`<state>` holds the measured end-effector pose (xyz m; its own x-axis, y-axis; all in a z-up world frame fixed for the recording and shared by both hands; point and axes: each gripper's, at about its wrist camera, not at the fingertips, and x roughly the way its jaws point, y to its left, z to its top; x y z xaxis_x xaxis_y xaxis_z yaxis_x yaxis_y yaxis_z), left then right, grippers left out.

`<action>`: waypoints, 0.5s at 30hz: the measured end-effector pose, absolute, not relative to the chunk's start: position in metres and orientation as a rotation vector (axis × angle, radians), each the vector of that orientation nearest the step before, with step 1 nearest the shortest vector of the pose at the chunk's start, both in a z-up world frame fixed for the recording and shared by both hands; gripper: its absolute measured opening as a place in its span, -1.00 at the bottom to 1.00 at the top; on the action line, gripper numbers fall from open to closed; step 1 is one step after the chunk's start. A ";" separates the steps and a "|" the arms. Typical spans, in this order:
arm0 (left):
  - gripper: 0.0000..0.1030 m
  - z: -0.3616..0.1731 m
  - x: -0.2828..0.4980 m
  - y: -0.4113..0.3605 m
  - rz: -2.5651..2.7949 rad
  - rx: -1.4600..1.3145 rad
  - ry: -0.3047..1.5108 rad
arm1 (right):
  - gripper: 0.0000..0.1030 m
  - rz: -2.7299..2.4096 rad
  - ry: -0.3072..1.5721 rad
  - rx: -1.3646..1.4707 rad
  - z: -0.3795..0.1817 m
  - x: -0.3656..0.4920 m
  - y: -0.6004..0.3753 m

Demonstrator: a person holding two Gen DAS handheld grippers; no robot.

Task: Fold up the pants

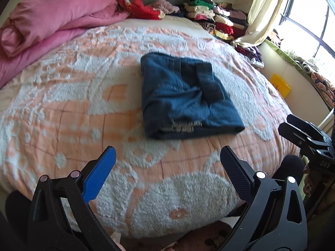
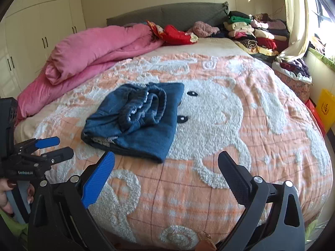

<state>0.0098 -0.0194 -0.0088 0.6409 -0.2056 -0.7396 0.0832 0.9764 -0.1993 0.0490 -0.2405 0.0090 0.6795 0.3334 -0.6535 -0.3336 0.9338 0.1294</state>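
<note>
Already the pants (image 1: 184, 98) lie as a compact blue bundle near the middle of the bed, on the peach and white blanket (image 1: 73, 108); the fold looks close to done, though the waistband sits bunched and rumpled on top in the right wrist view. Both tools hang back at the near edge of the bed, well apart from the cloth; the left gripper (image 1: 167, 167) has its fingers spread wide with nothing between them, and the right gripper (image 2: 166, 168) is likewise spread and empty.

Risk lies mostly in the bundle itself; the layers are thick and soft, so the top fold could spring up or slide if one side is nudged harder than the other; a pinch that catches only the upper layer would likely drag the stack open rather than square it. The blanket is fluffy and loose, so a low finger could snag its pile, or pull a ridge of it along with the pants; the near corner of the bundle already shows a pale lining peeking out, which may spill further if lifted carelessly.

Around it the room is busy; a rolled pink quilt (image 2: 94, 50) lies along the far left of the bed, stacks of folded clothes (image 2: 251, 33) crowd the far right corner by the headboard (image 2: 167, 14), a cream curtain (image 2: 295, 21) hangs at the bright window, and white wardrobes (image 2: 37, 27) line the left wall.
</note>
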 end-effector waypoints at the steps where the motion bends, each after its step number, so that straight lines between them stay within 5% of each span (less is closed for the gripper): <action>1: 0.81 -0.010 0.010 -0.020 -0.162 -0.150 0.867 | 0.91 0.374 0.732 -0.004 0.009 0.048 -0.240; 15: 0.81 -0.006 0.011 -0.017 -0.138 -0.146 0.860 | 0.91 0.382 0.744 -0.015 0.006 0.046 -0.238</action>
<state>0.0106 -0.0168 -0.0064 0.6446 -0.1795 -0.7432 0.0620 0.9811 -0.1831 0.0462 -0.2379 0.0060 0.6704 0.3334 -0.6628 -0.3440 0.9312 0.1204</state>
